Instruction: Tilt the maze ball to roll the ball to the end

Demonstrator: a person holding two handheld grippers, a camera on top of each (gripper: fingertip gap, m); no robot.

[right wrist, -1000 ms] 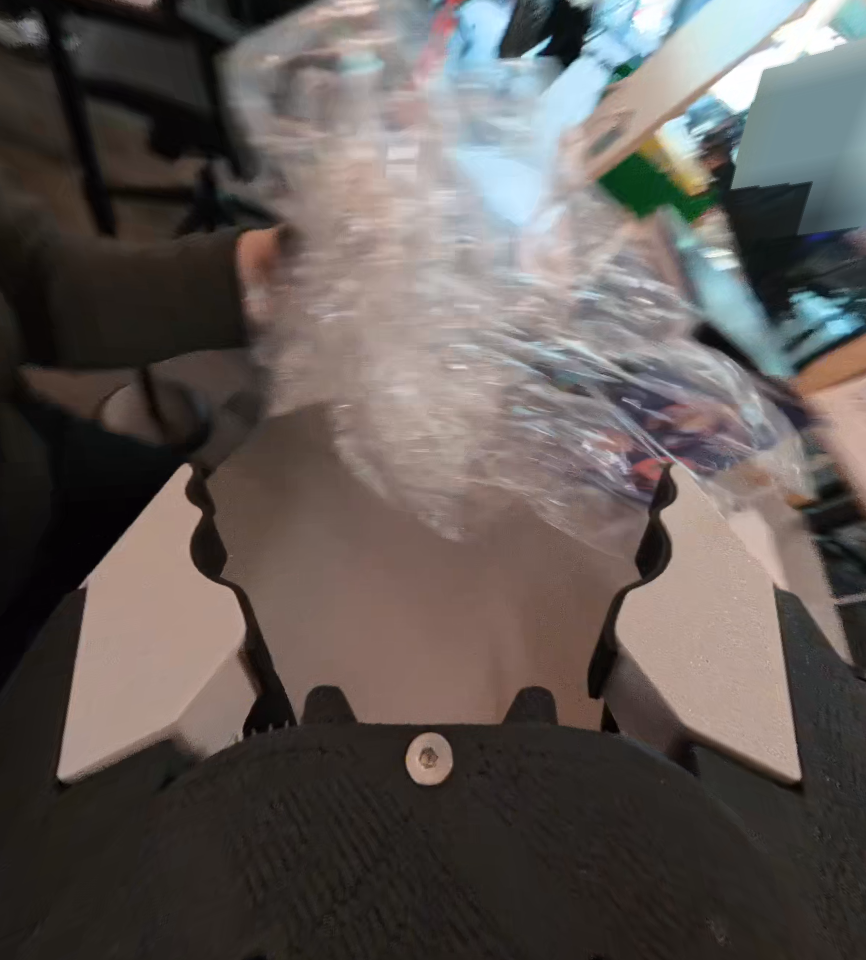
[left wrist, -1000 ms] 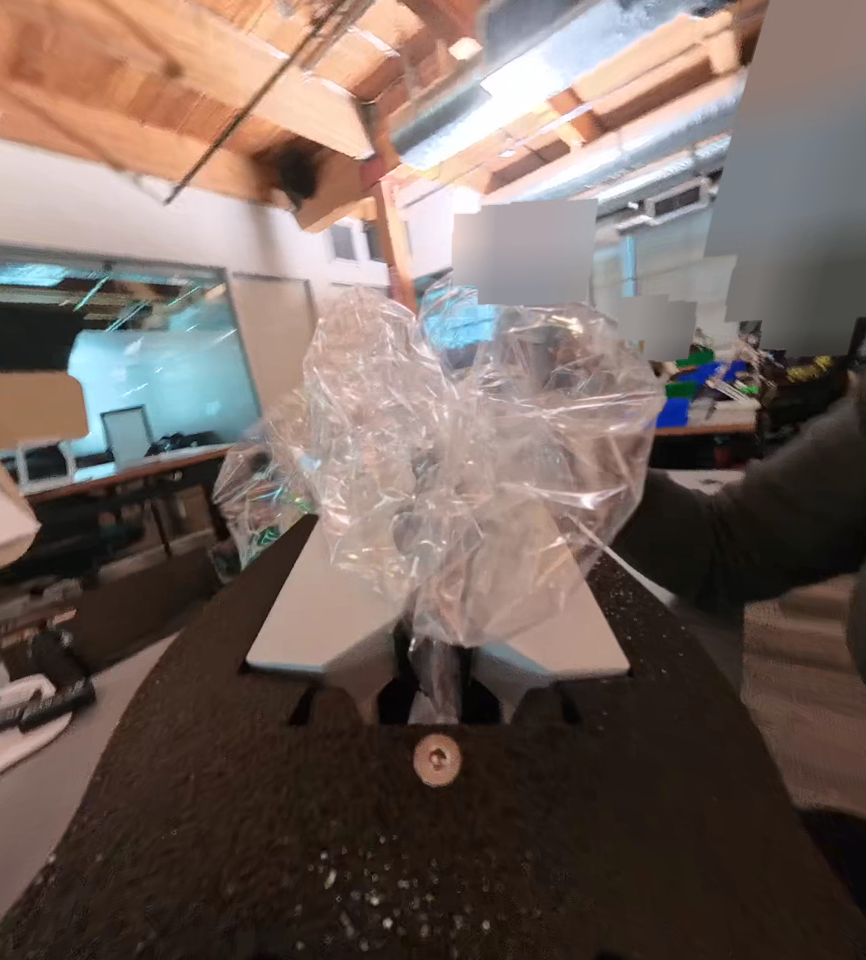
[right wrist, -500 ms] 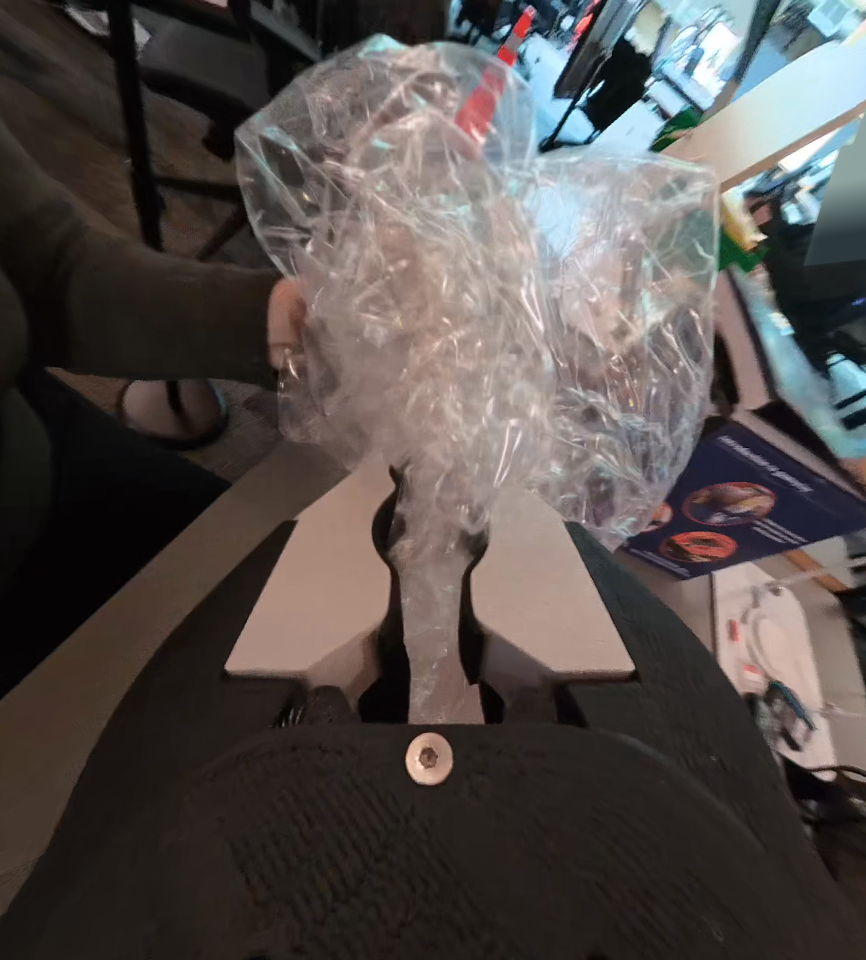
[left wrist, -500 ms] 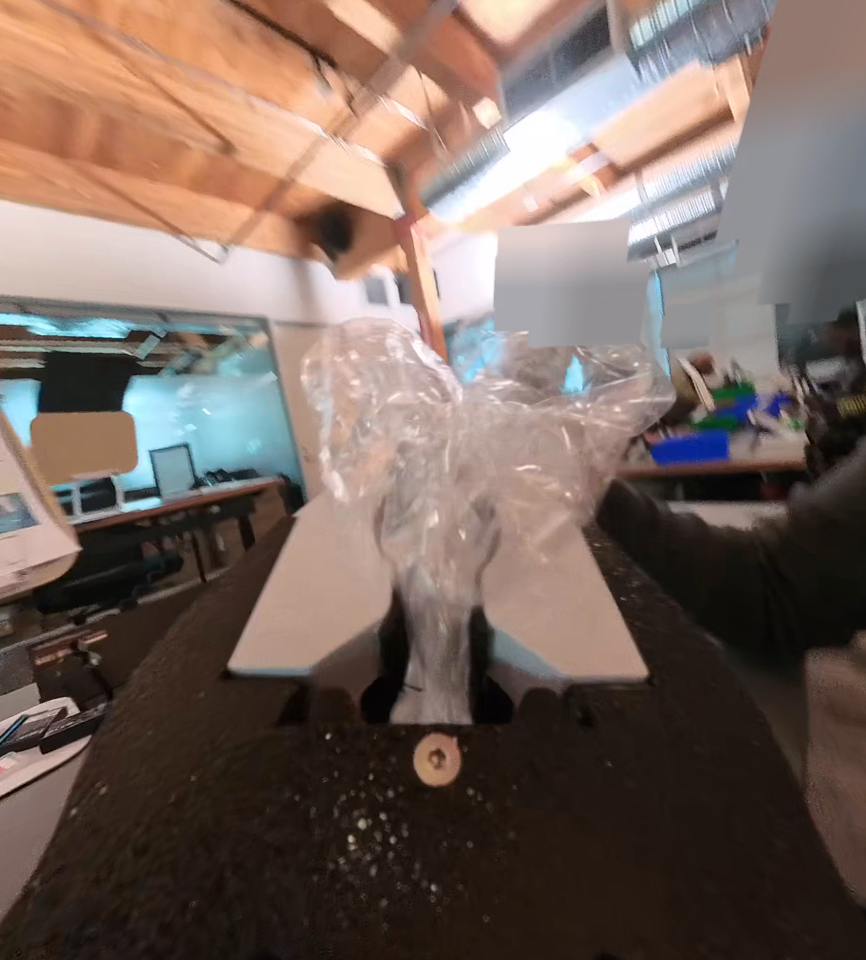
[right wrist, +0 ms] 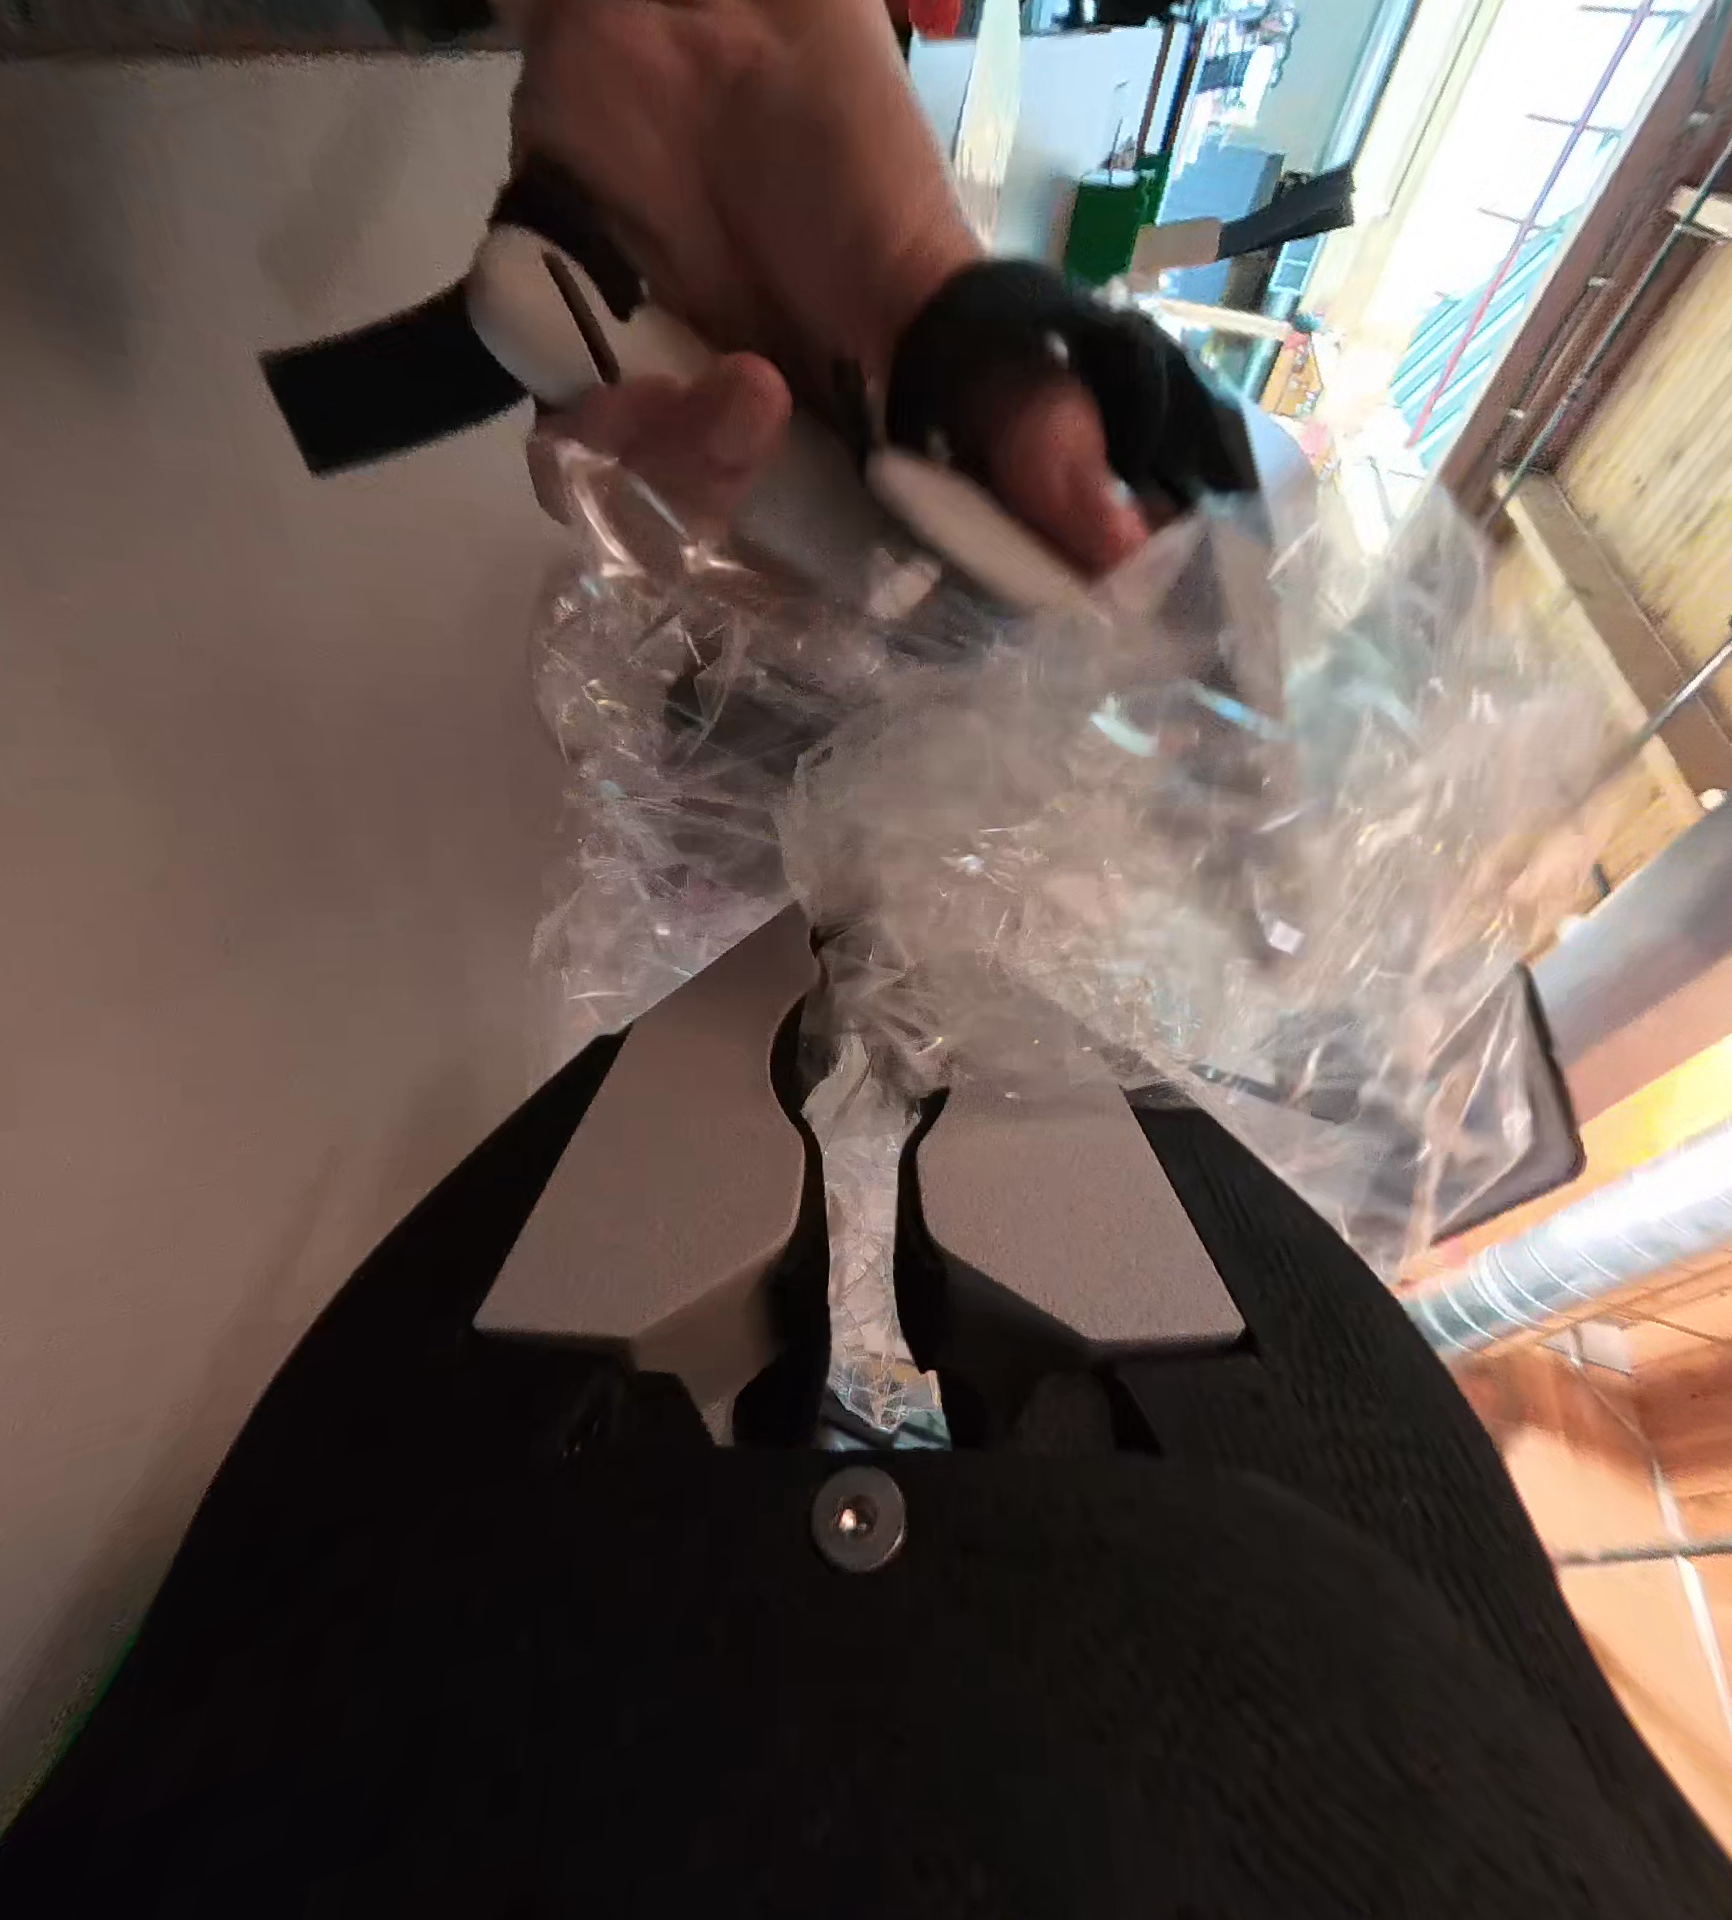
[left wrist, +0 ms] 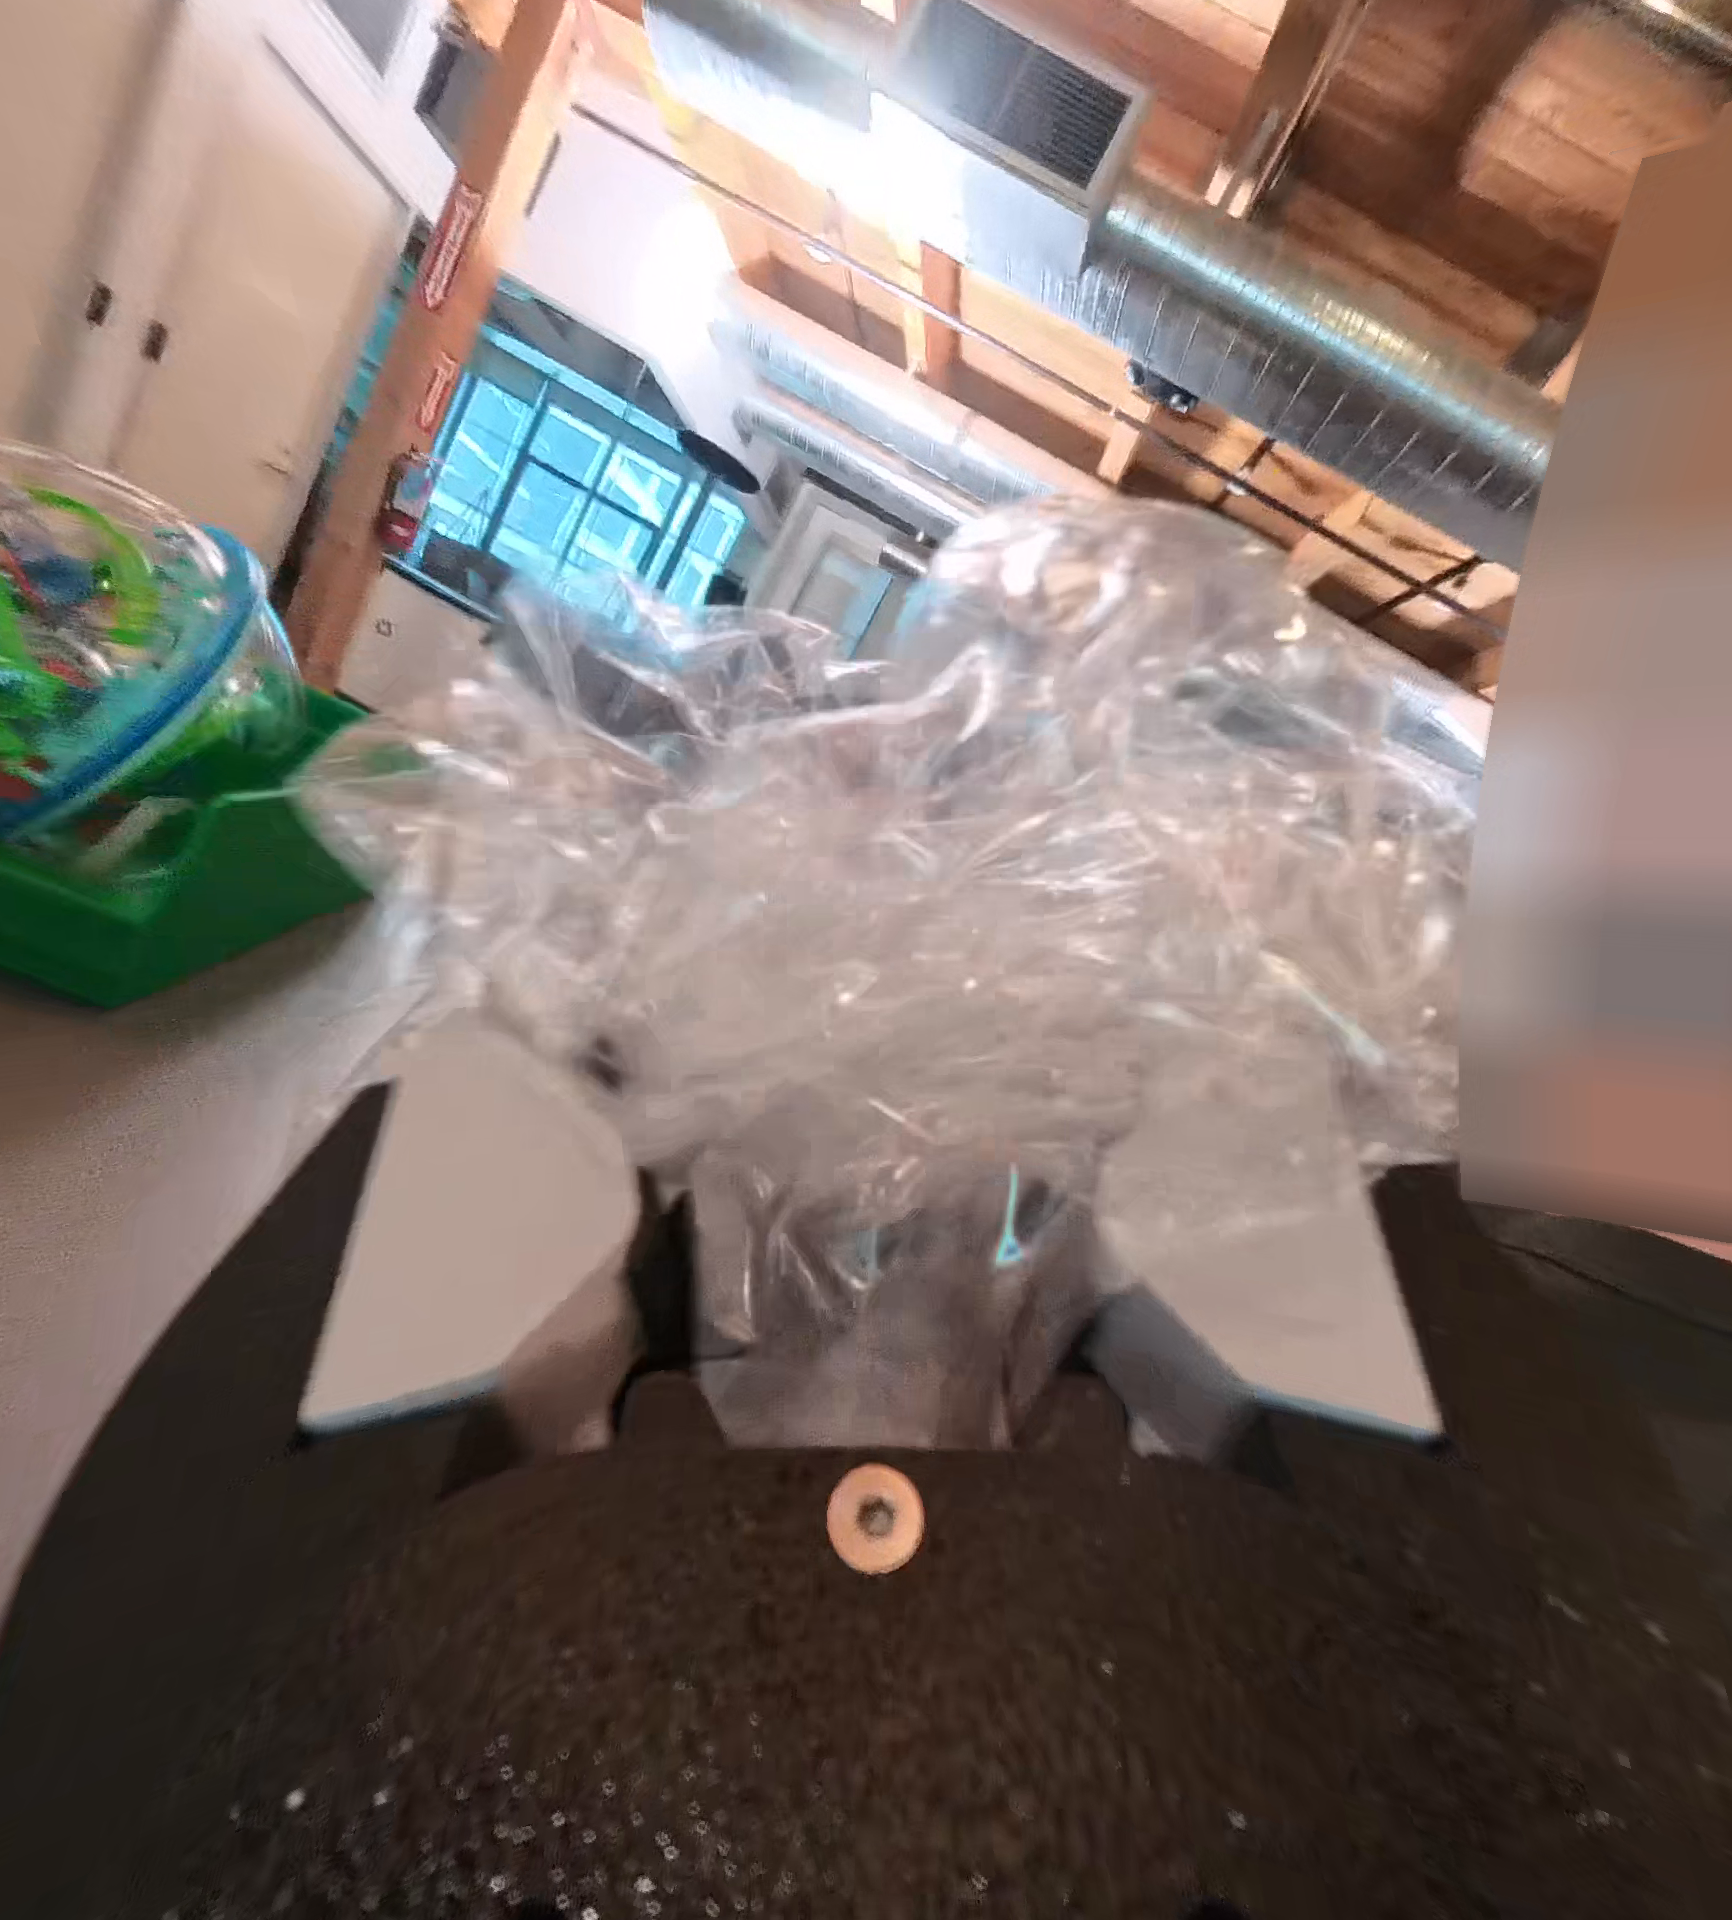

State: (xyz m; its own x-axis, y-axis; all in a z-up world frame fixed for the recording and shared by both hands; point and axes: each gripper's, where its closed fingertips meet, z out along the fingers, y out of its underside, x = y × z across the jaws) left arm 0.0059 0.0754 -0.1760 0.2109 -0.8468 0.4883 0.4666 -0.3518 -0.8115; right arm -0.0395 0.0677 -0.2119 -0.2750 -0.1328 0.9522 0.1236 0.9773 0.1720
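Left gripper (left wrist: 867, 1049) jaws stand apart, crumpled clear plastic wrap (left wrist: 945, 883) bunched loosely between them, fingertips hidden under it. Right gripper (right wrist: 857, 1039) jaws are closed, pinching a twisted neck of the same wrap (right wrist: 867, 1195). Grey tabletop (left wrist: 62, 1143) below. Clear maze ball with green and blue tracks (left wrist: 62, 644) sits in a green tray (left wrist: 114, 914), far left, apart from both grippers.

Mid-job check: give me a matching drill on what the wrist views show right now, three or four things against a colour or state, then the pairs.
Things:
1. maze ball
2. tray
3. plastic wrap
4. right tool

Colour or state:
A. solid green
B. crinkled and transparent
C. shut, wrap pinched between its fingers
D. clear dome with green and blue tracks inside

Pairs: 1-D, 2-A, 3-B, 4-C
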